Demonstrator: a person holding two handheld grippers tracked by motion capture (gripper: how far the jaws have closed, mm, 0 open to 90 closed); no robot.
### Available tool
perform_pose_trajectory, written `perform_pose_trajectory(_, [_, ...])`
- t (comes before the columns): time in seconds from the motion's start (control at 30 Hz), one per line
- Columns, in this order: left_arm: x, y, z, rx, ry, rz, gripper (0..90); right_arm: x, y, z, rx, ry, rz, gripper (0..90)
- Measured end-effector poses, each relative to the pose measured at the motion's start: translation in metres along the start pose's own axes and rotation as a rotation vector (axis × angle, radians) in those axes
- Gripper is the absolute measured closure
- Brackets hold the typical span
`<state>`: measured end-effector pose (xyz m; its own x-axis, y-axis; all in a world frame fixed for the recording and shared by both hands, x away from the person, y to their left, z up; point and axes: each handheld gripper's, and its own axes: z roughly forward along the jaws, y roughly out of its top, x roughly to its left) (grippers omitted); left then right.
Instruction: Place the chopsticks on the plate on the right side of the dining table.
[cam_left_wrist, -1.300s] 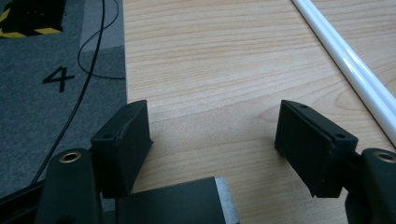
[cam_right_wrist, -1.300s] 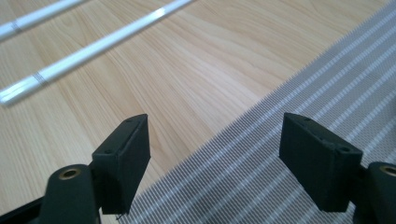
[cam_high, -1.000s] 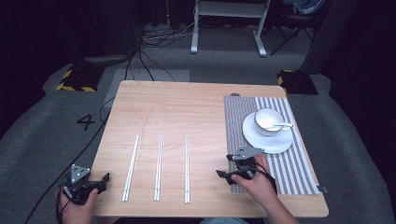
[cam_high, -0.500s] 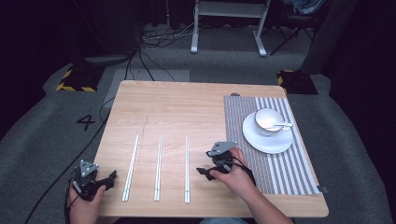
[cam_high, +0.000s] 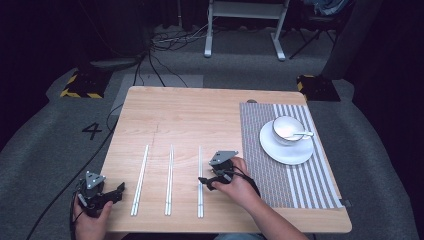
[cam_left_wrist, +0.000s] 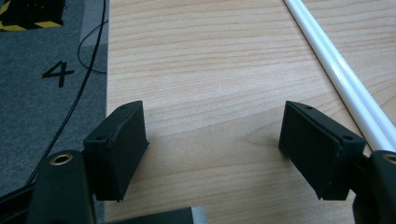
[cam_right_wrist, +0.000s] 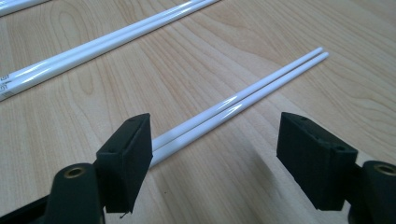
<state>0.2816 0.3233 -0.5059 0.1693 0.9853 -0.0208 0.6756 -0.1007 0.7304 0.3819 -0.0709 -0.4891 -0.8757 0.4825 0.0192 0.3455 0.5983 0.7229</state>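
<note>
spoon (cam_high: 301, 134) in cup (cam_high: 286, 129) on saucer (cam_high: 287, 149)

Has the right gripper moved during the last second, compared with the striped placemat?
Yes. The right gripper has moved left, off the striped placemat, and is now at the rightmost pair of chopsticks, jaws open.

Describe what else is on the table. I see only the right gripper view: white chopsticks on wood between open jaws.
Observer: A striped placemat lies on the person's right side of the table.
Operator: Anything on it?
Observer: A white saucer with a cup on it, and a spoon resting in the cup.
Operator: And the other hand-held gripper?
Observer: The left hand-held gripper is open at the near left corner, beside the leftmost chopsticks, holding nothing.
</note>
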Motion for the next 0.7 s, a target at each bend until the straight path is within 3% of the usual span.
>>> perform_pose_trajectory(0.33, [0.0003,0.0006,0.0005,0.002,0.002,-0.002,23.0,0.005,-0.003,0.0077,0.014,0.003,0.006,25.3])
perform_pose_trajectory(0.7, [0.0001,0.0006,0.0006,0.002,0.001,-0.005,23.0,0.0,-0.007,0.0014,0.023,-0.024,0.029,24.8])
